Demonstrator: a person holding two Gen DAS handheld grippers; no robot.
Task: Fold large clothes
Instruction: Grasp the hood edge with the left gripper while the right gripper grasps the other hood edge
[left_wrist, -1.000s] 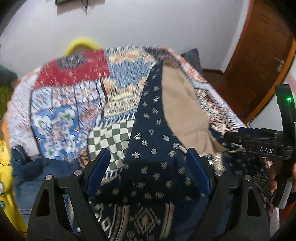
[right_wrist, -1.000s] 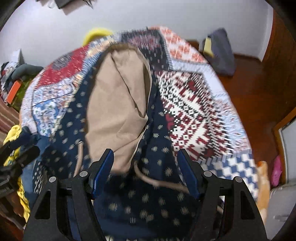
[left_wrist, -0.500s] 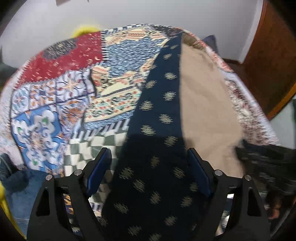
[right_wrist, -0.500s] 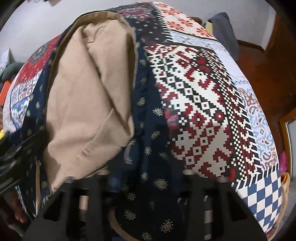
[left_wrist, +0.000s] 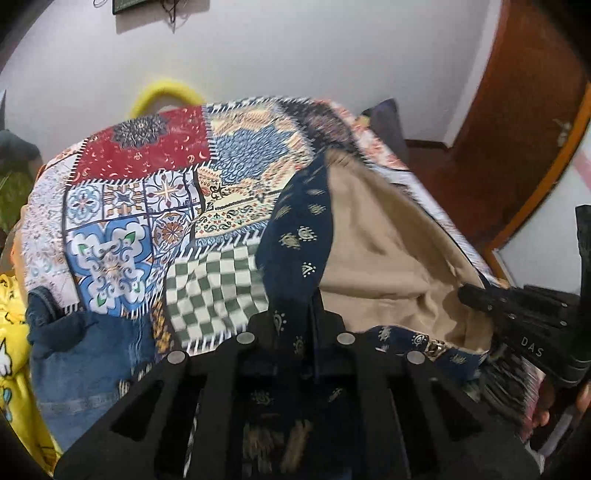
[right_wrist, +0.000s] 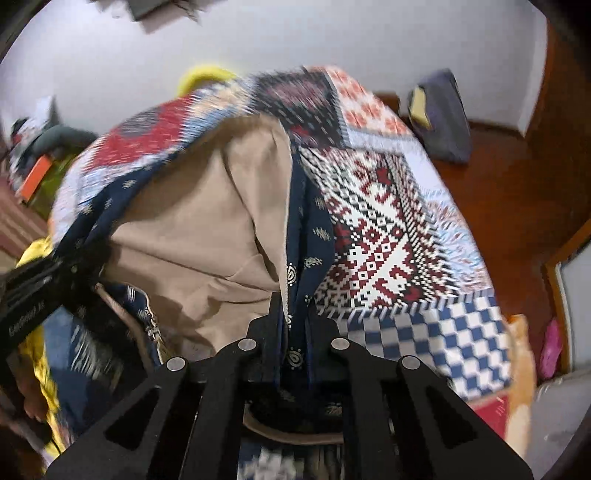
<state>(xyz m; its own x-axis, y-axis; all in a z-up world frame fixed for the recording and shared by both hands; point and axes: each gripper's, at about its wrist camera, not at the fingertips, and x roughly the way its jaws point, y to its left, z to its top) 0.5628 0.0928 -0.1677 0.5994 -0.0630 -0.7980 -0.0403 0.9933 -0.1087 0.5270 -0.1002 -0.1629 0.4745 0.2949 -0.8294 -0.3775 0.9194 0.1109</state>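
A large navy garment (left_wrist: 303, 229) with small gold motifs and a beige lining (left_wrist: 388, 240) lies on a patchwork quilt (left_wrist: 147, 184). My left gripper (left_wrist: 312, 314) is closing, its jaws pinching a navy fold at the garment's near left edge. In the right wrist view my right gripper (right_wrist: 295, 314) is shut on the near right edge, where navy cloth (right_wrist: 314, 229) meets the beige lining (right_wrist: 192, 229). The near hem hangs lifted between the two grippers. Each view shows the other gripper: the right gripper (left_wrist: 517, 314) on the right, the left gripper (right_wrist: 44, 288) on the left.
Blue jeans (left_wrist: 85, 350) and a yellow printed cloth (left_wrist: 11, 332) lie at the quilt's near left. A grey cushion (right_wrist: 443, 118) sits on the wooden floor past the bed. A brown door (left_wrist: 535, 110) stands at the right, and a white wall runs behind.
Both grippers went from open around the garment's near edge to closed on it. They dipped toward the cloth, then came back up with the hem raised.
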